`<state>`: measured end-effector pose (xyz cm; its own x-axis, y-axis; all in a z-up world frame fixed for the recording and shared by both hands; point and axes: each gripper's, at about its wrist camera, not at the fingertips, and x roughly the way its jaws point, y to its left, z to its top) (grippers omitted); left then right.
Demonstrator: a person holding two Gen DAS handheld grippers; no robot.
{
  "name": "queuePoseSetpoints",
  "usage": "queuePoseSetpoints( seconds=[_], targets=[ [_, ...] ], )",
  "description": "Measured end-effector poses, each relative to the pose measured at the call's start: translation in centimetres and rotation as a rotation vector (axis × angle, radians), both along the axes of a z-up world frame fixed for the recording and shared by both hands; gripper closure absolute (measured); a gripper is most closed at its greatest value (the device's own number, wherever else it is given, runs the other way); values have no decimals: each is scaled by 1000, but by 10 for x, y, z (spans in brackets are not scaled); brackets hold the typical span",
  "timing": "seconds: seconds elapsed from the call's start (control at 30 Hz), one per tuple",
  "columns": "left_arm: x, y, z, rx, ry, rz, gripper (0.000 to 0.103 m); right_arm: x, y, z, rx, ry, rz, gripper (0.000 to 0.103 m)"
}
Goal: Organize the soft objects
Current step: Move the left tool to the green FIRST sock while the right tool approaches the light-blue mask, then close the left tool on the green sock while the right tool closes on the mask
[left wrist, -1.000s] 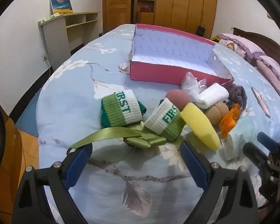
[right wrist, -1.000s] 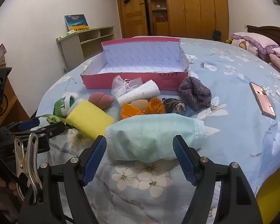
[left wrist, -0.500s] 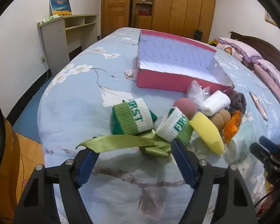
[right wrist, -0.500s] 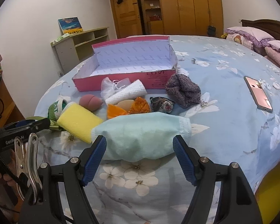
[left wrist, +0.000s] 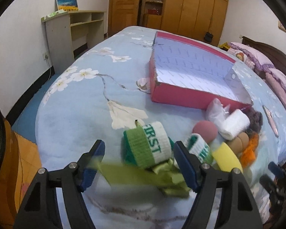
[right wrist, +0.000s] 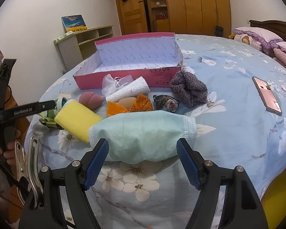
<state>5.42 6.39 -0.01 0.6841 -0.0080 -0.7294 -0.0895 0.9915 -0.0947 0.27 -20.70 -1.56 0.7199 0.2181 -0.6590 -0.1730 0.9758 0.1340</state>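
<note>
An open pink box (left wrist: 183, 93) (right wrist: 124, 78) lies on the blue flowered bed. In front of it is a pile of soft things. My left gripper (left wrist: 139, 162) is open, its fingers either side of a green-and-white sock (left wrist: 148, 147) and a green ribbon (left wrist: 143, 173). A second sock (left wrist: 200, 148), a yellow sponge (left wrist: 226, 160) (right wrist: 78, 118) and a pink puff (left wrist: 205, 130) (right wrist: 90, 100) lie to the right. My right gripper (right wrist: 143, 160) is open around the near edge of a pale green face mask (right wrist: 143, 133).
A white rolled cloth (right wrist: 129, 91), an orange cloth (right wrist: 129, 106), a dark patterned pouch (right wrist: 166, 103) and a purple knit item (right wrist: 188, 89) lie behind the mask. A pink phone (right wrist: 267, 94) lies on the bed to the right. Pillows (right wrist: 257, 38) are at the far right.
My left gripper has moved forward over the ribbon, so the nearer sock now sits between its fingers. My right gripper has edged closer to the mask.
</note>
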Motion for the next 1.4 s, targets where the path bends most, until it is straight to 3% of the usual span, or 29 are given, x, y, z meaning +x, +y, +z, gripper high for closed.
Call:
queuePoseSetpoints(
  seconds=[0.3,0.33,0.4,0.5,0.83,0.97,1.2,1.4],
  targets=[
    [11,-1,-13,-22,31,-10,33,9,-4,-12,17,39,-7,28],
    [12,-3,-14,-18,33,-16,36,9,-4,-13,18,42,-6,28],
    [11,-4,-15,-21,23,-30,65,11,-3,-15,14,51,-1,28],
    [10,-4,-14,-50,8,-37,73,14,-1,-16,11,57,4,28],
    [5,-5,-5,-61,-25,-68,83,25,0,-24,26,96,10,29],
    [-1,-6,1,-71,-43,-80,84,26,-6,-27,85,131,28,49],
    [-13,-8,13,-107,-70,-97,85,24,0,-29,103,158,53,70],
    [-27,-15,31,-100,-124,-121,86,13,3,-17,70,94,54,92]
  ],
)
